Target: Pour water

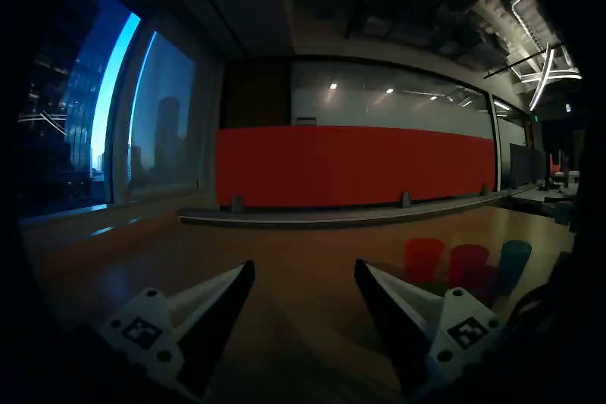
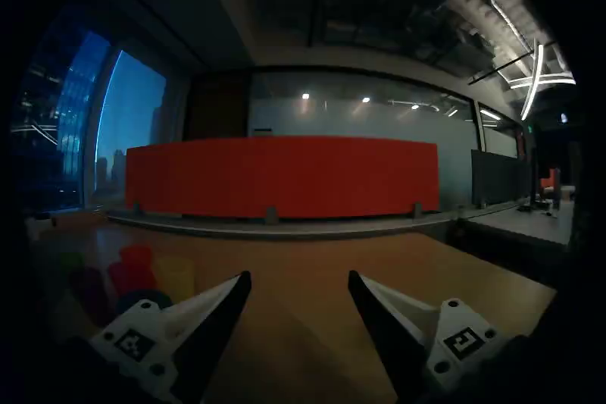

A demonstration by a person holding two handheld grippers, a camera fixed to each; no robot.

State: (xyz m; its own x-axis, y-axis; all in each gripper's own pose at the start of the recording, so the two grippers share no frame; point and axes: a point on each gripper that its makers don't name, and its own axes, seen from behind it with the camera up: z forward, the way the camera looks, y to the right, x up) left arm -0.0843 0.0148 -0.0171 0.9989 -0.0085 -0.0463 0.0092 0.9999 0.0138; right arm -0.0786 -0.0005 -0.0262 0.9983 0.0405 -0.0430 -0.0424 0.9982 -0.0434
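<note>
White and black, the two fingers of our left gripper [image 1: 303, 267] are spread wide, with nothing between them. Our right gripper [image 2: 299, 277] is spread wide too and holds nothing. Both hang low over the smooth brown wooden table [image 1: 288, 241].

The cups for the water stand in a tight bunch. In the left gripper view they are past the right finger, toward the table's right edge. In the right gripper view they are past the left finger, toward its left edge. So we think the bunch sits between our two grippers.

The room is very dark, and the cups look light and nearly touch. If we reach for one, a finger could bump the next cup and tip it. We cannot tell which cup has water.

The left gripper view gives us a round red plastic cup [image 1: 423, 256] and a round teal plastic cup [image 1: 515, 261]. The right gripper view gives us a round yellow plastic cup [image 2: 176, 275] instead.
</note>
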